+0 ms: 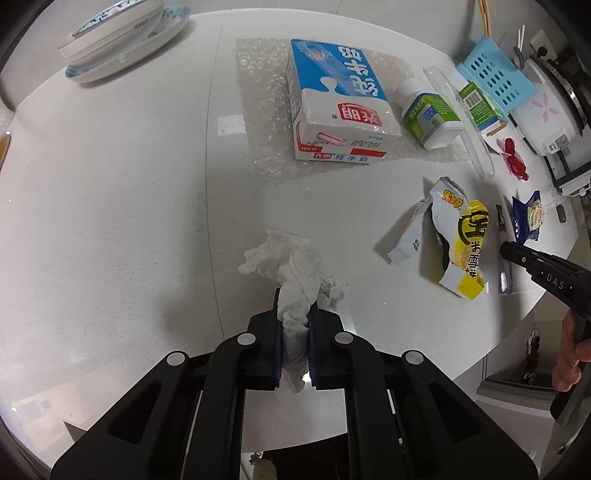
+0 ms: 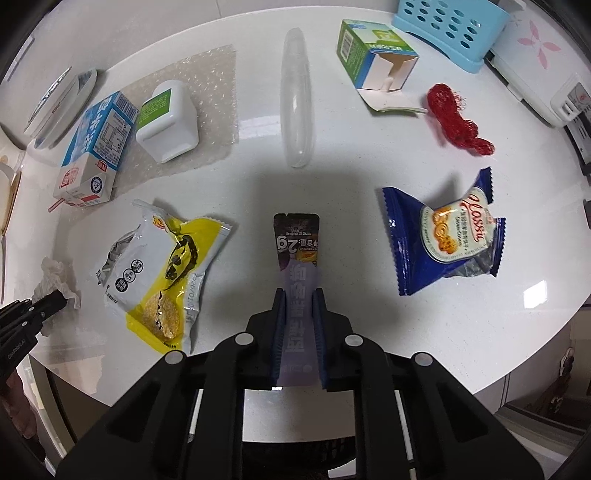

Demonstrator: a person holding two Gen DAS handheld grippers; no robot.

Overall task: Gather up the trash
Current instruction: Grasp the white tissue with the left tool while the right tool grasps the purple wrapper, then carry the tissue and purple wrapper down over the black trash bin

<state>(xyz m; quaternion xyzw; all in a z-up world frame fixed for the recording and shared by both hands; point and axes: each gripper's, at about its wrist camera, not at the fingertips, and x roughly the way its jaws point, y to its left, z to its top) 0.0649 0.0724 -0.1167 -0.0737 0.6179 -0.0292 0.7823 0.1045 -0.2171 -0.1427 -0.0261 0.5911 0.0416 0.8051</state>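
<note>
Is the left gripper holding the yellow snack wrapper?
No, the left gripper has its jaws closed on a crumpled white tissue; the yellow wrapper lies apart.

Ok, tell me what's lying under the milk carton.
A sheet of clear bubble wrap lies flat on the white table beneath the milk carton; the white pill bottle sits on it too. Whatever is directly beneath the carton is covered.

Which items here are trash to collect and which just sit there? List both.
Trash: crumpled tissue in left gripper; purple sachet in right gripper; yellow snack wrapper; blue biscuit wrapper; red mesh net; milk carton.

Lying about: stacked dishes; blue basket.
</note>
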